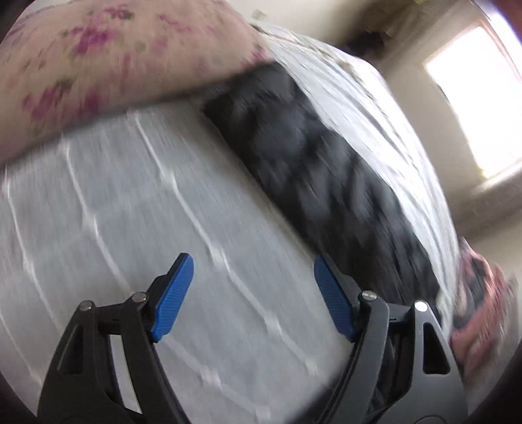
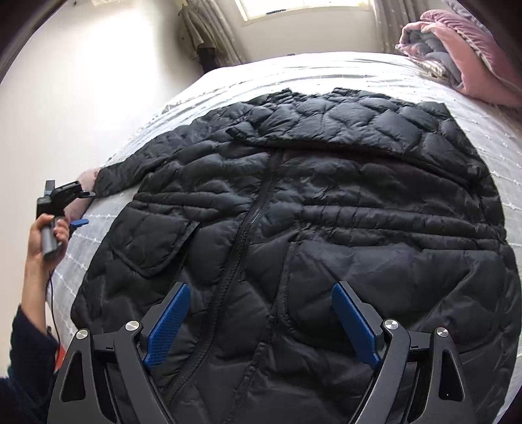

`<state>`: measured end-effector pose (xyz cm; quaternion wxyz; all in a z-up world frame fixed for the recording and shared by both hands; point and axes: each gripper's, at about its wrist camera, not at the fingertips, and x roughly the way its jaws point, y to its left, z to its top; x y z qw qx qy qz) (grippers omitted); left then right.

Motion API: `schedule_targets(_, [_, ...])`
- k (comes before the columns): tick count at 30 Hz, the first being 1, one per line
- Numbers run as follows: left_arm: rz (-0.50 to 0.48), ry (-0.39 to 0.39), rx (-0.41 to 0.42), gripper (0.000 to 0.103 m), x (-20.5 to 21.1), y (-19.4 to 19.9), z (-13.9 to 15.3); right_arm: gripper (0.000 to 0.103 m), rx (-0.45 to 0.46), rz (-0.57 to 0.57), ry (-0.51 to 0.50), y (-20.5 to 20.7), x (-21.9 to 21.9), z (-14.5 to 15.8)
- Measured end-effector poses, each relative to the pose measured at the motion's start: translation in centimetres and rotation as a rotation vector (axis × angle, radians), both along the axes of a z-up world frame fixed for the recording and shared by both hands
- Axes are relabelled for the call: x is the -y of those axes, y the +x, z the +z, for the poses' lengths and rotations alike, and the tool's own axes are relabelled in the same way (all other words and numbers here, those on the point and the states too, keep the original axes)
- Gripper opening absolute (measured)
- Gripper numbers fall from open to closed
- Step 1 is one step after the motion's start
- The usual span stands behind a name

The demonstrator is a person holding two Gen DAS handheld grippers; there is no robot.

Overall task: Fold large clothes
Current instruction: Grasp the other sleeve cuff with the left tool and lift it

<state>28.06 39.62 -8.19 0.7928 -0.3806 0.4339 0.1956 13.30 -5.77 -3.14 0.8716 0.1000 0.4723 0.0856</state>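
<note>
The jacket is spread flat across the bed. The left gripper, jaws apart, is apparently nearest the left-edge sleeve cuff; the right gripper is held open over the hem.

A bed with a white bedspread, stitched in pale lines, fills most of both views. At its far right corner lies a folded pink and grey quilt. A floral pillow, cream with magenta blooms, rests on the bed in the blurred left wrist view. Behind the bed a bright window is flanked by pale curtains.
</note>
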Motion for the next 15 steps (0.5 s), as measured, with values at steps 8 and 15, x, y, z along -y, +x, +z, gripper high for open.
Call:
schedule_targets(8, [0.136,0.012,0.136,0.079,-2.7,3.8,-2.5,0.090,0.050,0.031,-0.191,-0.1,-1.6,-0.3])
schedule_targets(15, [0.089,0.095,0.206,0.079,-3.6,5.4,-2.8,0.090,0.093,0.059,-0.264,-0.1,-3.2,-0.6])
